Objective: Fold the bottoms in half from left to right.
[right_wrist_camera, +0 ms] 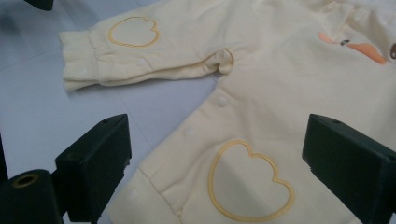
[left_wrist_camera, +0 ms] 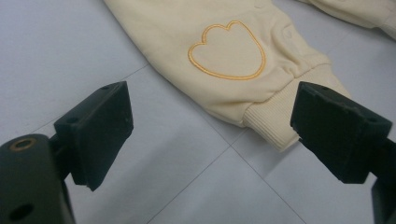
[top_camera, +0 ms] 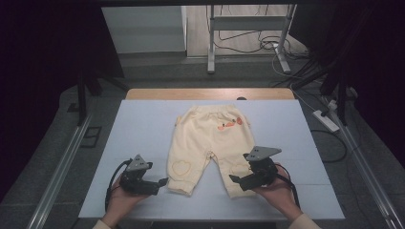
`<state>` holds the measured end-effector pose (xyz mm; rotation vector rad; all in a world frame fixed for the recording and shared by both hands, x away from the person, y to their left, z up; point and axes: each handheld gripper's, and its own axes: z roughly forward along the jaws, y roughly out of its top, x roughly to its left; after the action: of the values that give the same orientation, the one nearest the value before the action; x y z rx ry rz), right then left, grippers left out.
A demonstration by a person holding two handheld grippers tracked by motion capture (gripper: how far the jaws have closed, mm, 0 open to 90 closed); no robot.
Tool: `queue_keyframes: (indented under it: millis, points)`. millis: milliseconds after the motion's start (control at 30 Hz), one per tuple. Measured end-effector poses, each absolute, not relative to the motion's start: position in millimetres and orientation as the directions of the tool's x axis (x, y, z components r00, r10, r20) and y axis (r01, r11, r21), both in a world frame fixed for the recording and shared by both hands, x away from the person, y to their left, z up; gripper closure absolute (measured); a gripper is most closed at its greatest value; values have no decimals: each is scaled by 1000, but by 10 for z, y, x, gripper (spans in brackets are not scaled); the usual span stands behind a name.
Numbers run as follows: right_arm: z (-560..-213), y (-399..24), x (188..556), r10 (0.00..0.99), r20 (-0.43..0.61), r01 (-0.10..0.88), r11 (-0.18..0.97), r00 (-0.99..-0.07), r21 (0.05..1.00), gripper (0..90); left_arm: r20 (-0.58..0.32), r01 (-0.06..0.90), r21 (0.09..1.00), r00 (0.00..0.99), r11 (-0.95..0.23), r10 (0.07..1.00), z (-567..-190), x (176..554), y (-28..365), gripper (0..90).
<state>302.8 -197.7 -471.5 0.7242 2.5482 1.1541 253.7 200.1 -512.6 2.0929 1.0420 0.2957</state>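
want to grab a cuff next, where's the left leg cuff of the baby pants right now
In the high view the left leg cuff lies flat on the white table, just right of the open left gripper, untouched.

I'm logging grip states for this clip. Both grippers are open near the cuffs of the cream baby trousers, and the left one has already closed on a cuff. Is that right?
Not quite. The left gripper has not closed on anything: in the left gripper view its jaws stand wide apart, with the ribbed cuff of the cream baby trousers lying between them, ungripped. The right gripper is open too, over the other leg.
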Motion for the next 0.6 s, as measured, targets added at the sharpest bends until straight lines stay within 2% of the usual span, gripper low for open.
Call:
queue_keyframes:
  millis: [600]
  points:
    - [-4754, -1471, 3013, 453, -22, 288, 603, -891, 744, 81, -119, 582, 722, 638, -376, 760, -5131, 2538, 2000, 127]
